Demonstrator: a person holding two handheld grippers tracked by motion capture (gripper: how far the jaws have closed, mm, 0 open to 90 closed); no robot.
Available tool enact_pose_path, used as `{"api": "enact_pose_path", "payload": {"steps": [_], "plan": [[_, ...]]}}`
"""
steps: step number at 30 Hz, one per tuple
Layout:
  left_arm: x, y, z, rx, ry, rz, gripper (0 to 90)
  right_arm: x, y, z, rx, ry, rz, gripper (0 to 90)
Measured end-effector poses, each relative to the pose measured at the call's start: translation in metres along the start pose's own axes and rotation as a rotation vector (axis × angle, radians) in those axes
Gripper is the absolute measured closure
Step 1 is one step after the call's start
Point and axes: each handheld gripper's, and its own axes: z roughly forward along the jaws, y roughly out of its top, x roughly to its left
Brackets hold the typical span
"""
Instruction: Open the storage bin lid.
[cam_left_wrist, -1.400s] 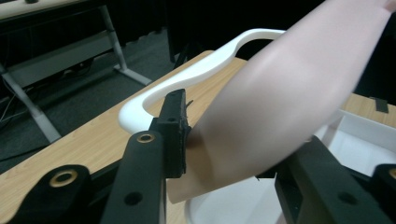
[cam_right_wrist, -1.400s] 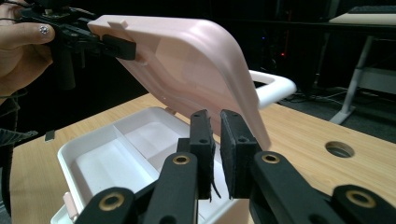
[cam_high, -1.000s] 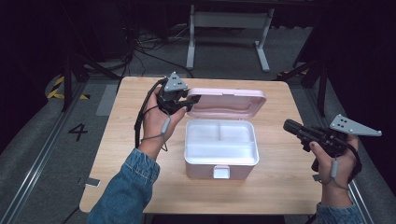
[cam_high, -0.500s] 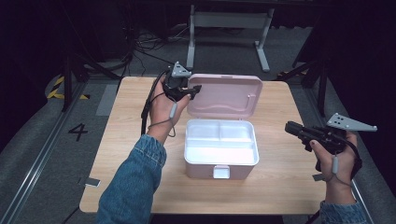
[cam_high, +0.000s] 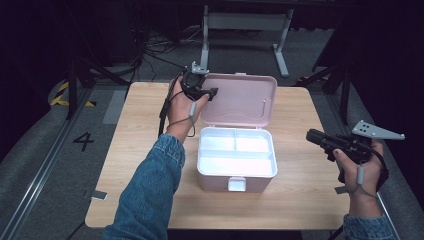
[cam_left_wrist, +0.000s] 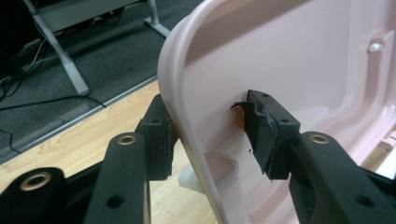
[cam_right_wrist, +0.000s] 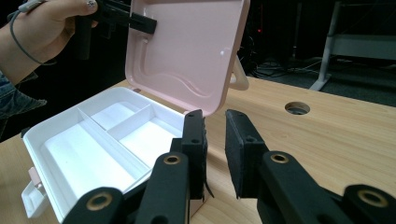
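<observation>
A storage box with a white base (cam_high: 215, 180) split into compartments stands mid-table, and its pink lid (cam_high: 240, 100) is tilted up at the back. My left gripper (cam_high: 212, 92) is shut on the lid's left rim. In the left gripper view, one pad presses the lid's (cam_left_wrist: 289, 56) outer side and the other its inner side, with the gripper (cam_left_wrist: 205, 126) straddling the rim. My right gripper (cam_high: 311, 135) hovers right of the box. In its own view the right gripper (cam_right_wrist: 215, 126) has its jaws nearly together with nothing between them, pointing at the base (cam_right_wrist: 70, 154) and lid (cam_right_wrist: 187, 51).
The box has a white front latch (cam_high: 236, 184). The wooden table (cam_high: 145, 150) has a round cable hole (cam_right_wrist: 297, 108) near its far right. A metal frame (cam_high: 245, 22) and cables lie on the dark floor behind the table.
My left gripper has moved toward the back of the table while holding the lid's rim, and the lid now stands more upright. The right gripper has barely moved.
</observation>
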Motion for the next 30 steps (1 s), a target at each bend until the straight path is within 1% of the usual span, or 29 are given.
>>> {"api": "enact_pose_path", "payload": {"steps": [2,4,6,9,12,15,17,19,22,23,25,26,27,29,30], "plan": [[0.0,-0.001,0.005,0.003,0.023,0.022,51.0,0.0,0.0,0.001,0.0,0.001,-0.001,78.6],[0.0,-0.001,0.01,0.008,0.025,0.024,47.7,0.0,-0.001,0.001,-0.001,0.003,0.004,78.2],[0.002,-0.001,0.013,0.021,0.02,0.013,46.7,0.0,-0.001,0.002,0.003,0.007,0.0,78.0],[0.005,-0.003,0.018,0.024,0.015,0.003,46.1,0.001,-0.001,0.003,0.004,0.006,-0.001,77.9],[0.007,-0.005,0.024,0.029,0.008,0.001,43.5,0.001,-0.001,0.004,0.009,0.01,0.004,77.6],[0.008,-0.007,0.032,0.054,0.007,0.001,39.6,0.0,-0.002,0.005,0.009,0.011,0.006,77.3],[0.008,-0.008,0.033,0.06,0.005,0.0,38.6,0.0,-0.002,0.006,0.011,0.01,0.009,77.4],[0.011,-0.01,0.037,0.075,-0.009,-0.02,38.8,-0.001,-0.003,0.007,0.01,0.011,0.008,77.4],[0.015,-0.012,0.041,0.086,-0.018,-0.026,39.1,0.0,-0.003,0.007,0.009,0.012,0.007,77.3],[0.016,-0.013,0.043,0.095,-0.02,-0.035,39.3,0.0,-0.003,0.007,0.008,0.014,0.006,77.2],[0.019,-0.015,0.046,0.109,-0.019,-0.042,40.6,0.0,-0.003,0.008,0.008,0.014,0.01,76.3],[0.019,-0.015,0.048,0.116,-0.017,-0.052,40.6,0.0,-0.004,0.007,0.009,0.014,0.012,76.0],[0.019,-0.016,0.049,0.128,-0.016,-0.053,40.4,0.0,-0.004,0.008,0.007,0.015,0.012,75.8],[0.019,-0.018,0.054,0.15,-0.01,-0.072,39.8,-0.001,-0.004,0.008,0.008,0.015,0.018,75.8],[0.019,-0.018,0.056,0.161,-0.006,-0.072,39.3,-0.001,-0.004,0.008,0.011,0.017,0.019,75.8]]}}
